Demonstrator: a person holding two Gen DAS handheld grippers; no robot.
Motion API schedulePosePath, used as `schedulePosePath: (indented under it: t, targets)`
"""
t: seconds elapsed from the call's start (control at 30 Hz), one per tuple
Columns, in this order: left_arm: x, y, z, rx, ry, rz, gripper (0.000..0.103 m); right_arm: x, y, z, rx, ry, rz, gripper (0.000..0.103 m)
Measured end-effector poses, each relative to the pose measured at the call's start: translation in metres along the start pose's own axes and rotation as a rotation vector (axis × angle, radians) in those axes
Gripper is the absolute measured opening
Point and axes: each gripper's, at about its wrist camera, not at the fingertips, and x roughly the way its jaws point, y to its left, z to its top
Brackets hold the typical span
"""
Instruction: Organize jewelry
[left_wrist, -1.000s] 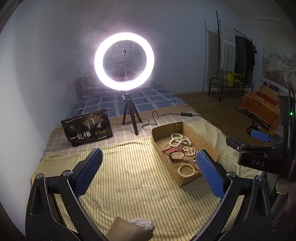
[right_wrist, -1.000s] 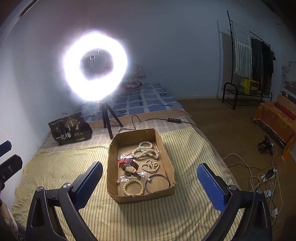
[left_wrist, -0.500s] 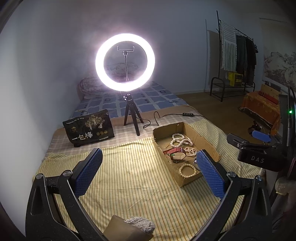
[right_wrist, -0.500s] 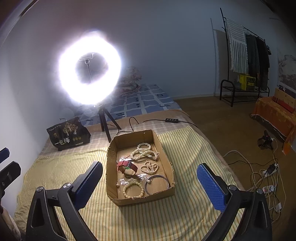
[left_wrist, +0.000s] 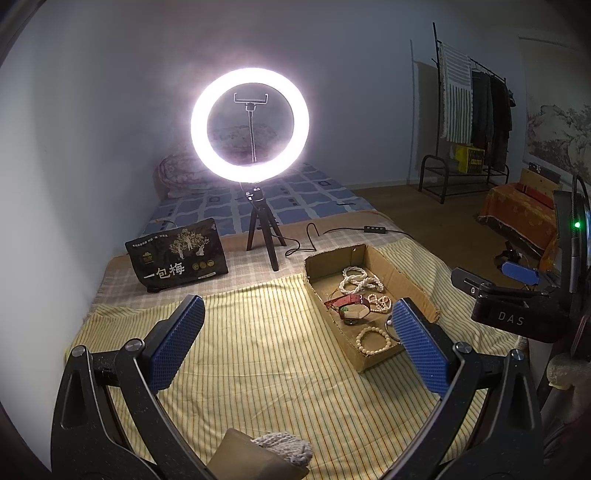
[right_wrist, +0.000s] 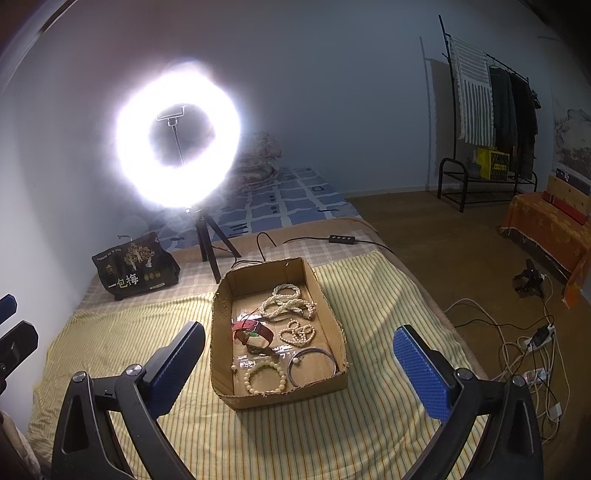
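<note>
Moved: we see both views drawn slightly nearer the cardboard box.
Left hand-held gripper: released, box ahead-right.
Right hand-held gripper: released, box straight ahead.
Box contents: pearl strands, red watch, bead bracelet, bangle.

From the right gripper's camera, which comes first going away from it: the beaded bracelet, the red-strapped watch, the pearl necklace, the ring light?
1. Beaded bracelet, at the box's near end.
2. Red-strapped watch, mid-box, left.
3. Pearl necklace, toward the far end.
4. Ring light, beyond the box, left.
</note>
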Motion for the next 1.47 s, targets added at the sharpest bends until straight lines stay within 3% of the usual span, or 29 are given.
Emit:
schedulePosePath:
  t: [1.23, 1.47]
  targets:
    - [-0.0049, -0.0021, 0.0001, -0.006, 0.001, 0.013, 0.103, 0.0035, 0.0066, -0.0035, -0.002, 0.023, 0.022, 0.103]
    - [-0.0086, -0.0044, -0.0007, -0.003, -0.031, 0.038, 0.103, 0.0031, 0.0071, -0.004, -0.001, 0.025, 0.025, 0.103]
